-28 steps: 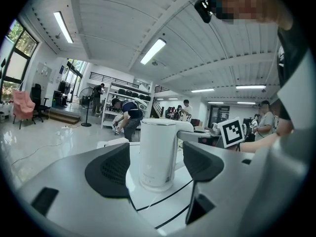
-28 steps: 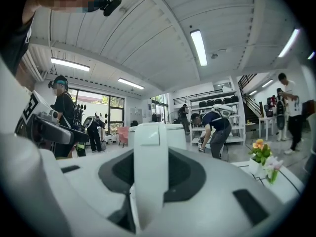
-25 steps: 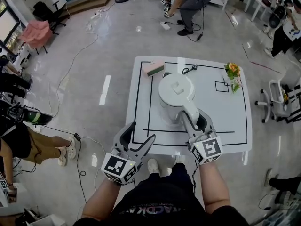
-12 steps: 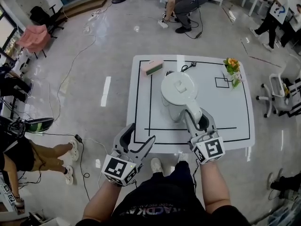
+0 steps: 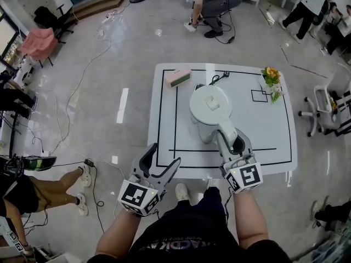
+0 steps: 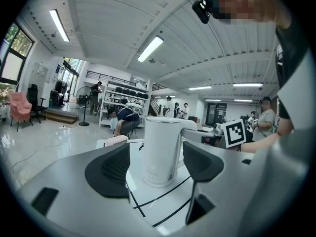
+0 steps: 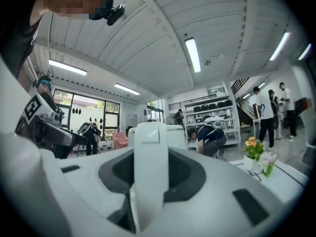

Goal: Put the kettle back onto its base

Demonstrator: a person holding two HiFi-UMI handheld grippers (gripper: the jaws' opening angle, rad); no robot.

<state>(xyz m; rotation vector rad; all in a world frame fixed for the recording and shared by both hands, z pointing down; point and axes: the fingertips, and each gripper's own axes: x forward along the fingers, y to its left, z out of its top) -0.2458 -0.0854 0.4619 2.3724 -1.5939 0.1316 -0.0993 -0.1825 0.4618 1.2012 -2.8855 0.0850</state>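
The white kettle (image 5: 211,106) stands upright in the middle of the white table (image 5: 263,141). Whether a base lies under it I cannot tell. My right gripper (image 5: 231,142) is shut on the kettle's handle (image 7: 148,167), which fills the gap between its jaws in the right gripper view. My left gripper (image 5: 159,166) hangs at the table's front left edge, open and holding nothing. In the left gripper view the kettle (image 6: 160,149) shows beyond the dark pads (image 6: 108,169), well apart from them. A black cord (image 5: 218,80) lies just behind the kettle.
A pink and green block (image 5: 179,78) lies at the table's back left. A small pot of flowers (image 5: 271,82) stands at the back right beside a black square outline (image 5: 258,98). People work beyond the table, and cables cross the floor at the left.
The kettle and my right gripper have shifted slightly to the right on the table. The left gripper has stayed where it was.
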